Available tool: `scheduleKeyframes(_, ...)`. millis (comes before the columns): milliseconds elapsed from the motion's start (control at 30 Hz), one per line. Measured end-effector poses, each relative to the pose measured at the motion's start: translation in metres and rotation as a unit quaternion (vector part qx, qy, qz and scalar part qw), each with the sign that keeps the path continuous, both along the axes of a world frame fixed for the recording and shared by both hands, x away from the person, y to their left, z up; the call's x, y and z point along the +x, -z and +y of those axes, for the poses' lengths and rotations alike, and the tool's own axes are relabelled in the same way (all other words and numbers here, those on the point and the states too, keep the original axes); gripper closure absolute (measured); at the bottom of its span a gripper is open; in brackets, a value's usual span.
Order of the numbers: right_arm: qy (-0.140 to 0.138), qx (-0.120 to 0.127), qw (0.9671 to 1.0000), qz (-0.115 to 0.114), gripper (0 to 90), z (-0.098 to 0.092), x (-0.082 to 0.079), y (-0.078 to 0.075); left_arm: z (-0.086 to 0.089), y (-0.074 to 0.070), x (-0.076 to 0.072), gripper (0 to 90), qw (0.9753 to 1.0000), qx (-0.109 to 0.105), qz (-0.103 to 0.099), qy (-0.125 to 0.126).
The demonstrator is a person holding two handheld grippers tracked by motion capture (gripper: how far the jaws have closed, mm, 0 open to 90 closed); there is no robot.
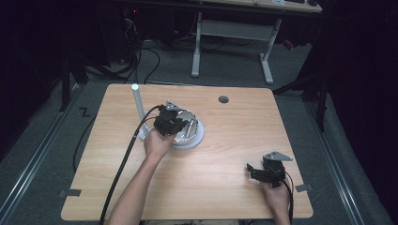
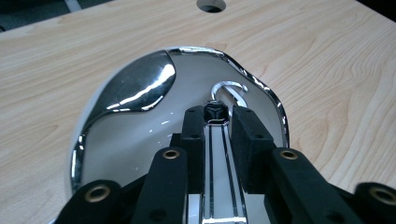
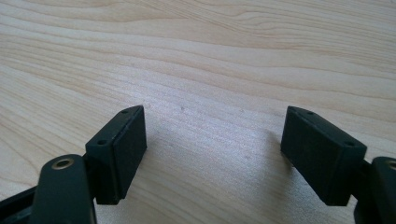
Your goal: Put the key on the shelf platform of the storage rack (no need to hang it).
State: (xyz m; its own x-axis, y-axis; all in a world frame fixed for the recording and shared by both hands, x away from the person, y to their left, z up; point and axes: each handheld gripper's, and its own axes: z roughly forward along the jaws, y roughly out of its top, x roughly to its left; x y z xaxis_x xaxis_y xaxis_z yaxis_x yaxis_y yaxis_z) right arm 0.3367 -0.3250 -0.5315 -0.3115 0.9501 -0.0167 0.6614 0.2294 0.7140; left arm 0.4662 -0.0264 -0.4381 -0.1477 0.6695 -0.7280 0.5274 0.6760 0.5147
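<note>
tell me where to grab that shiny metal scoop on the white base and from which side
Grip the metal scoop by its long flat handle, coming along the handle from its free end, as the left gripper does now. The handle is narrow and straight-sided, so it fits between the jaws; the rounded, slick bowl does not.

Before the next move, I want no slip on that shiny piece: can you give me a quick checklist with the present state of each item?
1. Left hand-held gripper shut on the chrome handle: ok.
2. Handle centred between the pads: ok.
3. Chrome bowl lying on the table: ok.
4. Right hand-held gripper open, holding nothing: ok.
5. Right hand-held gripper well apart from the bowl: ok.
6. Firmness of the grip: cannot tell.
</note>
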Motion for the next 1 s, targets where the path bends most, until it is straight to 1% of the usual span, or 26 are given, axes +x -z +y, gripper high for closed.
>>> scheduleKeyframes(67, 0.0, 0.0, 1.0, 0.0, 22.8, 0.0, 0.0, 0.0, 0.0, 0.002, 0.0, 74.8, 1.0, 0.001, -0.001, 0.003)
scheduleKeyframes(100, 0.0, 0.0, 1.0, 0.0, 22.8, 0.0, 0.0, 0.0, 0.002, 0.003, 0.0, 74.7, 1.0, -0.005, 0.005, -0.002)
scheduleKeyframes(167, -0.001, 0.0, 1.0, 0.0, 22.8, 0.0, 0.0, 0.0, 0.002, 0.005, 0.001, 74.6, 0.9999, -0.005, 0.008, -0.003)
scheduleKeyframes(200, 0.0, 0.0, 1.0, 0.0, 22.8, 0.0, 0.0, 0.0, 0.004, 0.008, 0.001, 74.4, 0.9999, -0.004, 0.014, -0.007)
scheduleKeyframes(233, 0.0, 0.0, 1.0, 0.0, 22.8, 0.0, 0.0, 0.0, 0.004, 0.008, 0.001, 73.6, 0.9999, -0.004, 0.014, -0.007)
scheduleKeyframes(267, -0.001, 0.0, 1.0, 0.0, 22.8, 0.0, 0.0, 0.0, 0.006, 0.009, 0.001, 72.0, 0.9998, -0.008, 0.017, -0.01)
scheduleKeyframes(333, -0.001, 0.0, 1.0, 0.0, 22.8, 0.0, 0.0, 0.0, 0.009, 0.009, 0.0, 67.8, 0.9999, -0.006, 0.01, -0.01)
scheduleKeyframes(367, -0.001, 0.0, 1.0, 0.0, 22.8, 0.0, 0.0, 0.0, 0.009, 0.009, 0.0, 66.9, 0.9998, -0.008, 0.012, -0.014)
scheduleKeyframes(400, -0.001, 0.0, 1.0, 0.0, 22.8, 0.0, 0.0, 0.0, 0.01, 0.009, -0.001, 66.5, 0.9999, -0.003, 0.006, -0.011)
scheduleKeyframes(467, -0.001, 0.0, 1.0, 0.0, 22.8, 0.0, 0.0, 0.0, 0.01, 0.008, -0.002, 65.6, 0.9999, -0.003, 0.004, -0.009)
scheduleKeyframes(533, 0.0, 0.0, 1.0, 0.0, 22.8, 0.0, 0.0, 0.0, 0.012, 0.007, -0.004, 62.0, 0.9999, -0.003, 0.003, -0.011)
scheduleKeyframes(567, 0.0, -0.001, 1.0, 0.0, 22.8, 0.0, 0.0, 0.0, 0.014, 0.008, -0.005, 60.3, 0.9999, 0.003, 0.001, -0.01)
scheduleKeyframes(600, 0.0, -0.001, 1.0, 0.0, 22.8, 0.0, 0.0, 0.0, 0.014, 0.007, -0.006, 59.2, 0.9999, 0.002, 0.002, -0.015)
scheduleKeyframes(633, 0.0, -0.001, 1.0, 0.0, 22.8, 0.0, 0.0, 0.0, 0.016, 0.007, -0.007, 58.0, 0.9999, 0.002, -0.002, -0.012)
scheduleKeyframes(667, 0.0, -0.001, 1.0, 0.0, 22.8, 0.0, 0.0, 0.0, 0.016, 0.007, -0.007, 56.7, 0.9999, 0.002, -0.002, -0.012)
scheduleKeyframes(800, 0.0, -0.001, 1.0, 0.0, 22.8, 0.0, 0.0, 0.0, 0.022, 0.004, -0.01, 50.8, 0.9997, -0.001, -0.006, -0.024)
scheduleKeyframes(967, 0.0, -0.001, 1.0, 0.0, 22.8, 0.0, 0.0, 0.0, 0.027, 0.0, -0.011, 48.0, 0.9994, -0.005, -0.005, -0.032)
scheduleKeyframes(1000, 0.0, -0.001, 1.0, 0.0, 22.8, 0.0, 0.0, 0.0, 0.03, -0.002, -0.012, 47.5, 0.9995, -0.004, -0.01, -0.031)
